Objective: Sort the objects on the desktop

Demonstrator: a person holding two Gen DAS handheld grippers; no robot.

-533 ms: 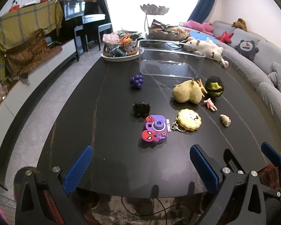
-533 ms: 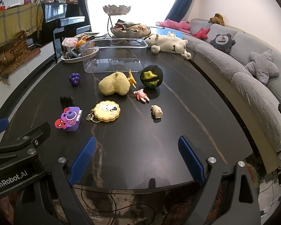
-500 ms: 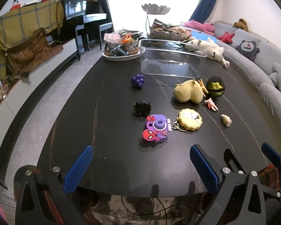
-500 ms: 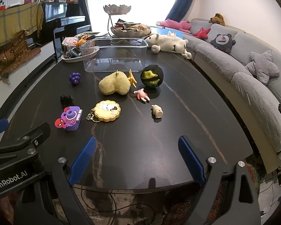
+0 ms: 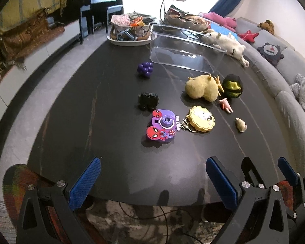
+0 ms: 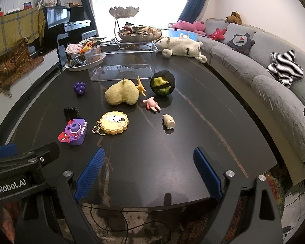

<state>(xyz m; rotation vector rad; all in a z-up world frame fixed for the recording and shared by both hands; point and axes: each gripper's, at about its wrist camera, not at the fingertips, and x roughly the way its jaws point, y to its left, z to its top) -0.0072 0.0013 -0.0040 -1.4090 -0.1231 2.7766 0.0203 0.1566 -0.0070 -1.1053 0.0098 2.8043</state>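
Black polished stone forms the table (image 5: 75,126) in the left wrist view, its near edge cut off behind the left gripper (image 5: 153,180), whose two blue-padded fingers stand wide apart over the near edge, holding nothing. To its right, part of the right gripper (image 5: 284,169) pokes in, mostly cropped. Eight small items lie on the table: one purple grape cluster (image 5: 145,68), one black toy (image 5: 148,101) too dark to identify, one purple camera toy (image 5: 162,126), one yellow round keychain (image 5: 201,118) just beside it, one yellow plush (image 5: 202,88), one green-and-black ball (image 5: 232,85), one pink figure (image 5: 225,105) and one beige figure (image 5: 241,124), both too small to identify. One clear plastic bin (image 5: 185,52) stands farther back; a cluttered tray (image 5: 130,36) sits behind it, its contents unreadable

In the right wrist view, the right gripper (image 6: 149,171) is spread wide and empty above the table's near edge. The left gripper's black body (image 6: 20,168) blocks the lower left corner. The same eight items show: grapes (image 6: 79,88), black toy (image 6: 71,112) partly hidden behind the camera toy (image 6: 75,131), keychain (image 6: 113,122), plush (image 6: 122,95), ball (image 6: 162,83), pink figure (image 6: 151,103), beige figure (image 6: 168,121). The bin (image 6: 122,65) sits beyond them, one white plush animal (image 6: 181,48) beside it
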